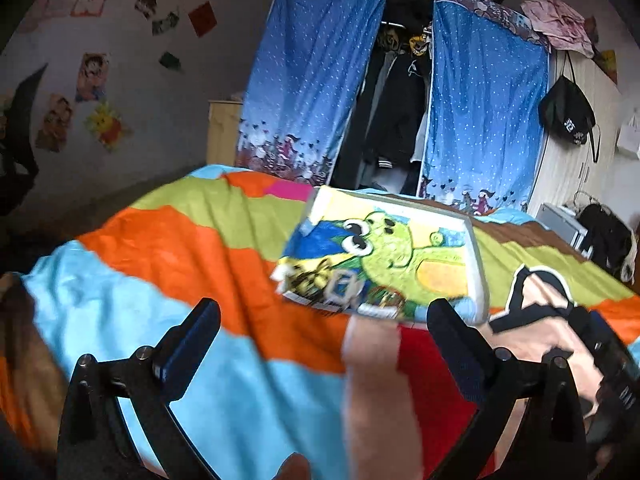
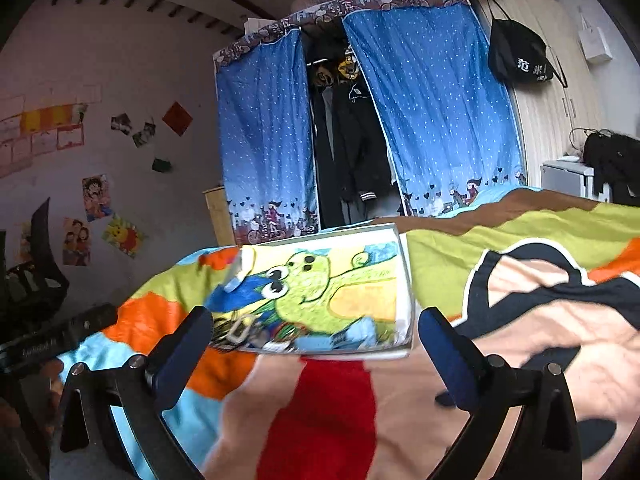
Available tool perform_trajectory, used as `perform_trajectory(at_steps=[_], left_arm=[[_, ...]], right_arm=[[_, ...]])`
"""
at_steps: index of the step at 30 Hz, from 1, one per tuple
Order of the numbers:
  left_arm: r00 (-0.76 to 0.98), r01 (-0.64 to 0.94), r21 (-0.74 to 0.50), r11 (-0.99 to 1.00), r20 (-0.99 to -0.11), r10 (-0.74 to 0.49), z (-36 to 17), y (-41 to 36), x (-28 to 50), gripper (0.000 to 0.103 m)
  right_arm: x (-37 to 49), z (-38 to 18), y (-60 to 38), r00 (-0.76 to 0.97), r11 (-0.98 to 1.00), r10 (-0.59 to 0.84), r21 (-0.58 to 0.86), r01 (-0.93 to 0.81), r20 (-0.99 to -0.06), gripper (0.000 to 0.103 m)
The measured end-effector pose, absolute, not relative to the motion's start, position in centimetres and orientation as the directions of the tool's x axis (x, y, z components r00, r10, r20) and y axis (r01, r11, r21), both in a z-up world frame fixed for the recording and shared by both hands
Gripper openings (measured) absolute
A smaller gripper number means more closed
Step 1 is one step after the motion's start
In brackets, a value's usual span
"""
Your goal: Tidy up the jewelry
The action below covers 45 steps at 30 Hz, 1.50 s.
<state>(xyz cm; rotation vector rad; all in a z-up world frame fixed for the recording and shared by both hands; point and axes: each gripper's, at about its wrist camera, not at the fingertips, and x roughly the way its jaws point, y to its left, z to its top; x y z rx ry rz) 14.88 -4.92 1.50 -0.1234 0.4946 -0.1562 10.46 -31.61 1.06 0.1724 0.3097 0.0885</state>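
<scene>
A flat white-rimmed tray (image 1: 476, 248) with a green cartoon animal painted on it lies on the colourful bedspread (image 1: 168, 240). Small dark and golden jewelry pieces (image 1: 320, 280) sit blurred at its near left corner. My left gripper (image 1: 324, 308) stands open just short of the tray's near edge, with nothing between its fingers. In the right wrist view the same tray (image 2: 404, 280) and the blurred jewelry (image 2: 236, 330) lie ahead. My right gripper (image 2: 316, 314) is open in front of the tray's near edge and holds nothing.
A fabric wardrobe with blue curtains (image 1: 304, 92) stands behind the bed, with dark clothes hanging inside. A black bag (image 2: 516, 56) hangs on the wooden cupboard at right. Posters cover the left wall. A dark chair (image 2: 40, 260) stands at far left.
</scene>
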Motion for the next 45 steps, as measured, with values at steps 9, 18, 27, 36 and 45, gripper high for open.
perform_trajectory(at_steps=[9, 18, 27, 36, 45], left_arm=[[0.874, 0.089, -0.129, 0.988, -0.466, -0.139, 0.2, -2.2, 7.8, 0.101], [0.889, 0.107, -0.091, 0.99, -0.437, -0.136, -0.1, -1.8, 5.1, 0.101], [0.891, 0.108, -0.085, 0.991, -0.435, -0.134, -0.5, -1.7, 5.2, 0.101], [0.89, 0.112, -0.083, 0.99, -0.435, -0.137, -0.6, -1.7, 5.2, 0.101], [0.89, 0.111, -0.083, 0.99, -0.435, -0.137, -0.6, -1.7, 5.1, 0.101]], right_arm=[[3.9, 0.6, -28.2, 0.936, 0.985, 0.11, 0.161, -0.058, -0.335, 0.103], [2.0, 0.3, -26.7, 0.94, 0.993, 0.069, 0.116, -0.031, -0.335, 0.103], [2.1, -0.1, -26.8, 0.935, 0.993, 0.056, 0.116, -0.016, -0.35, 0.103], [2.3, -0.3, -26.8, 0.934, 0.993, 0.056, 0.117, -0.015, -0.352, 0.103], [2.3, -0.2, -26.9, 0.934, 0.993, 0.056, 0.118, -0.015, -0.352, 0.103]])
